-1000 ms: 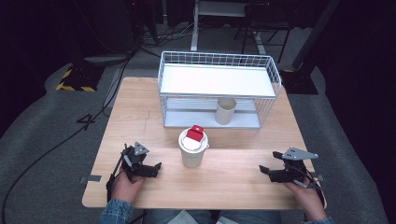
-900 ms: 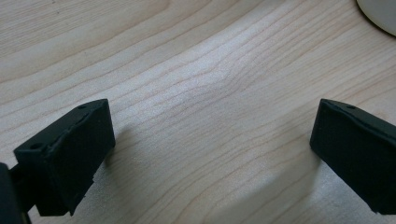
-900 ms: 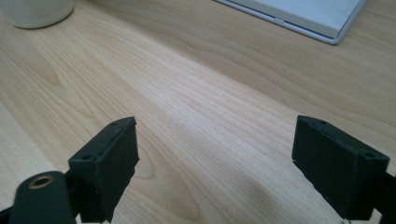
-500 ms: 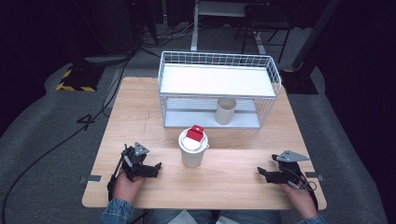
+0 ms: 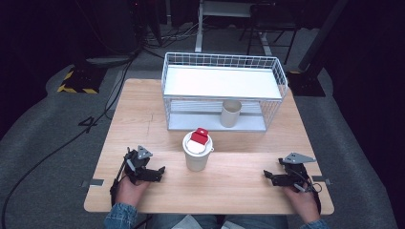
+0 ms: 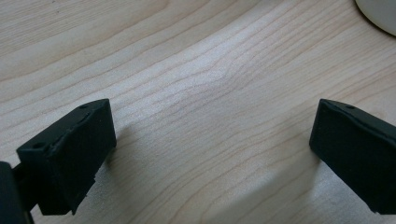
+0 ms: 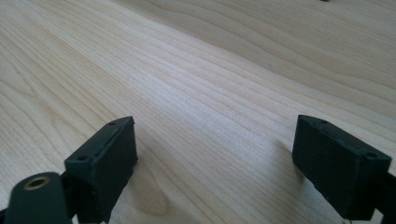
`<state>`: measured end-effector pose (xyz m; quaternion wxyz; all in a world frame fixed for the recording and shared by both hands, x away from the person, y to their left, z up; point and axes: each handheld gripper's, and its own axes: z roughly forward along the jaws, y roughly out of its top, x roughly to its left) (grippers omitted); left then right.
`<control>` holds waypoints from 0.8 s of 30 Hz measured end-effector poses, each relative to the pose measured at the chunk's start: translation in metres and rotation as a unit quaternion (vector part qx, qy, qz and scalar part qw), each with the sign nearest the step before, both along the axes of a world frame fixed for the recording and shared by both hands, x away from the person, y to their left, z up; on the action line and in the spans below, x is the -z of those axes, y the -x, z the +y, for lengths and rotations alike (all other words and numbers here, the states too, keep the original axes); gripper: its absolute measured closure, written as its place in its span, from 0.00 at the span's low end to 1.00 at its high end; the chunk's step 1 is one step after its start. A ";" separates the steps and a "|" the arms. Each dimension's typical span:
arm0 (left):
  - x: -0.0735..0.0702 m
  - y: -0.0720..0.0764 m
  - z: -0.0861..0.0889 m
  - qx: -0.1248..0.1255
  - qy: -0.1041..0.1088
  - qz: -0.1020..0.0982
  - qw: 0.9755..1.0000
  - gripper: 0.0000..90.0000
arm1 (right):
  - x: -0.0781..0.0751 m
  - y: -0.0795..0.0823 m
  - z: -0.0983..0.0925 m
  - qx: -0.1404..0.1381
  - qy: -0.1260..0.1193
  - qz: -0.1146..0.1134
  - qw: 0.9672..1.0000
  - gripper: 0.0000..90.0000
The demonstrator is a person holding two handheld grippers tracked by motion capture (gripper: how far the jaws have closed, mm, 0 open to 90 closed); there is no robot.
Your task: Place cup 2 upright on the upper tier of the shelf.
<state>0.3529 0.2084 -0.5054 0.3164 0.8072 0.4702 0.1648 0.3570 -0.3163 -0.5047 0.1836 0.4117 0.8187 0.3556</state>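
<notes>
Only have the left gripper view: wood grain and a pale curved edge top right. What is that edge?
Observer: A white cup with a red block on its lid, mid-table.
Operator: Right tongs holding anything?
Observer: No. The right tongs are open over bare table, nothing between the jaws.
Operator: Anything else out there?
Observer: A white wire rack at the far side, with a beige cup on its lower shelf.

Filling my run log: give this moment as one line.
left gripper: open, empty | right gripper: open, empty | white paper cup with red lid: upright, untouched
</notes>
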 end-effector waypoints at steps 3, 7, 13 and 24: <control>0.000 0.000 0.001 0.000 0.007 0.003 1.000 0.01 | 0.000 0.000 0.000 0.000 0.000 0.000 1.000 0.16; -0.001 0.000 0.003 0.002 0.015 0.003 1.000 0.01 | 0.000 0.000 0.000 0.002 0.001 0.000 1.000 0.15; -0.006 0.003 0.004 0.003 0.019 -0.009 1.000 0.02 | 0.000 0.000 0.001 0.004 0.001 0.001 1.000 0.14; -0.018 0.009 0.004 0.012 0.045 -0.038 0.998 0.02 | 0.000 -0.001 0.002 0.010 0.001 0.002 1.000 0.14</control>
